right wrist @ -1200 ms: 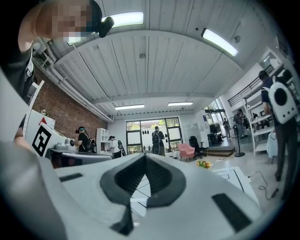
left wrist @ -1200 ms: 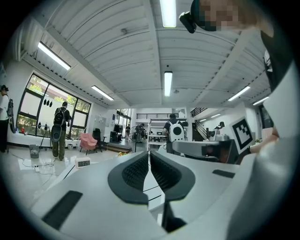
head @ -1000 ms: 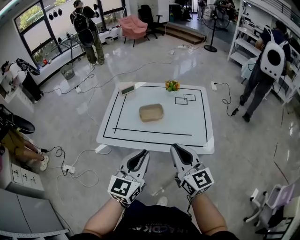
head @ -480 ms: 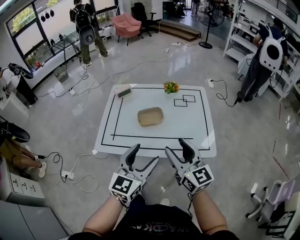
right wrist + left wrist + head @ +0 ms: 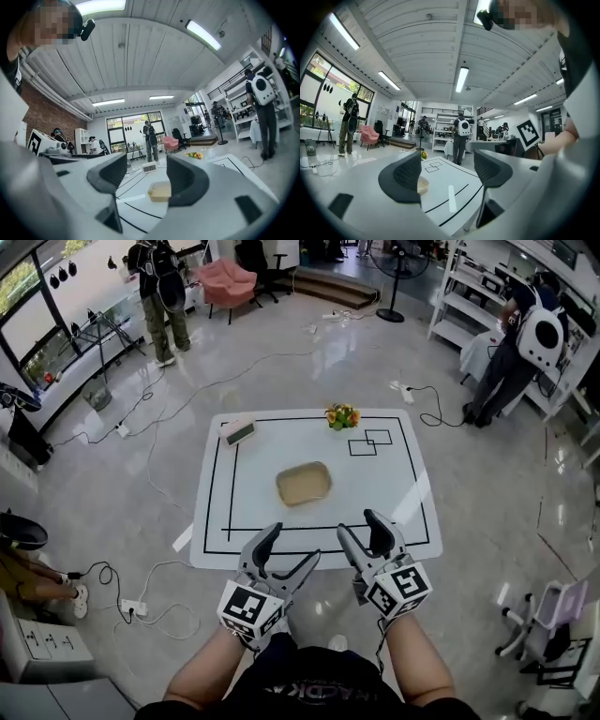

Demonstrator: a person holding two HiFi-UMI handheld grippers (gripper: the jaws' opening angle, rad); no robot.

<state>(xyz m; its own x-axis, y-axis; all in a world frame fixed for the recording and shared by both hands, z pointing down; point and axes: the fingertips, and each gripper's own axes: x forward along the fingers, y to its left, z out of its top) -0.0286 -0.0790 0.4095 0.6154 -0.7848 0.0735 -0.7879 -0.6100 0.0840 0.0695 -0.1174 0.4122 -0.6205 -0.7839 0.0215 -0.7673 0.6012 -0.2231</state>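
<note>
A low white table [image 5: 394, 493] marked with black lines stands on the floor in front of me. A shallow tan container [image 5: 304, 484] lies near its middle. At the far edge sits a small bunch of orange and green items [image 5: 342, 415], and a small clock-like device [image 5: 237, 431] rests at the far left corner. My left gripper [image 5: 292, 545] hangs open over the table's near edge with nothing between its fingers [image 5: 405, 180]. My right gripper [image 5: 361, 526] is also open and empty beside it; the tan container [image 5: 159, 191] shows between its fingers [image 5: 185, 180].
Cables [image 5: 141, 582] trail over the shiny floor left of the table. A person with a white backpack [image 5: 530, 334] stands at shelves at the right, and another person [image 5: 155, 282] near a pink chair [image 5: 225, 282] at the back left. An office chair [image 5: 553, 624] stands at the lower right.
Both grippers were shut and now stand open. They have come nearer to the table, whose top now shows between the jaws in both gripper views.
</note>
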